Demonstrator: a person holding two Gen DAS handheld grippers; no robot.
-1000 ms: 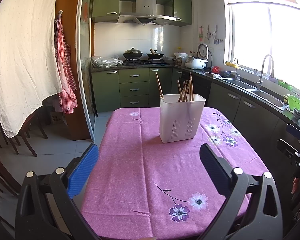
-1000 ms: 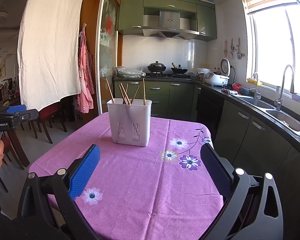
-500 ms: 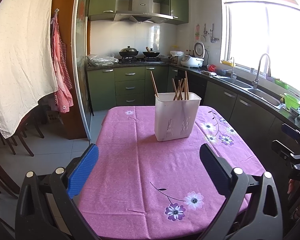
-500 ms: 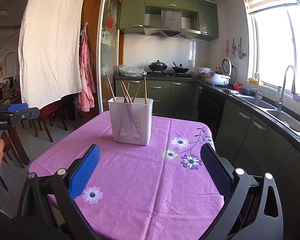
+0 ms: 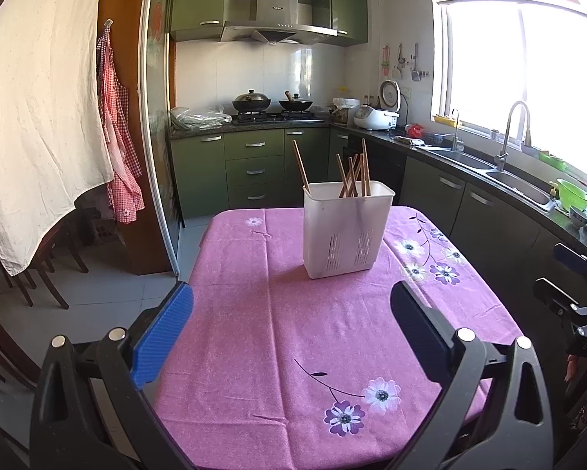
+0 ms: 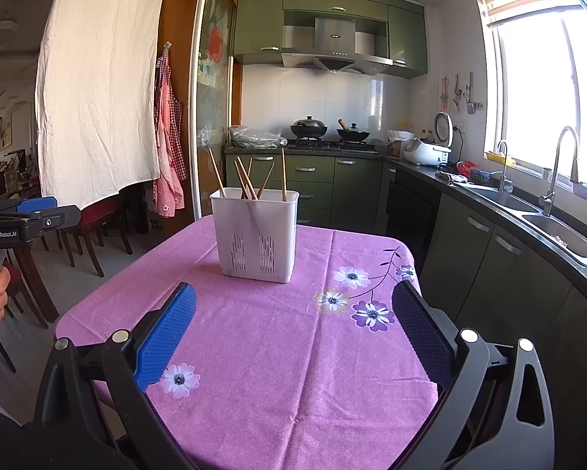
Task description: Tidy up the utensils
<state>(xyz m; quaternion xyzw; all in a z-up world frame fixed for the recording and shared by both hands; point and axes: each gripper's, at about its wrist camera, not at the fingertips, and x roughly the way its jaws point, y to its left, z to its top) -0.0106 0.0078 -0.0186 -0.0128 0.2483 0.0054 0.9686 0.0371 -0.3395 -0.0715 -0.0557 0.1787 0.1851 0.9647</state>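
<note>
A white slotted utensil holder (image 5: 346, 229) stands upright on the purple flowered tablecloth (image 5: 293, 333), with several wooden chopsticks (image 5: 352, 174) leaning inside it. It also shows in the right wrist view (image 6: 256, 233), chopsticks (image 6: 248, 178) sticking out. My left gripper (image 5: 293, 313) is open and empty, held back from the holder above the table's near edge. My right gripper (image 6: 293, 315) is open and empty, also well short of the holder. The right gripper shows at the left wrist view's right edge (image 5: 575, 293); the left gripper shows at the right wrist view's left edge (image 6: 23, 219).
Green kitchen cabinets (image 5: 254, 164), a stove with pans (image 5: 272, 103) and a counter with a sink (image 5: 513, 184) run along the back and right. Wooden chairs (image 6: 93, 231) stand to the left. A white cloth (image 5: 38, 109) hangs at left.
Both grippers have drawn back slightly from the holder and stayed open. The holder and chopsticks have not moved.
</note>
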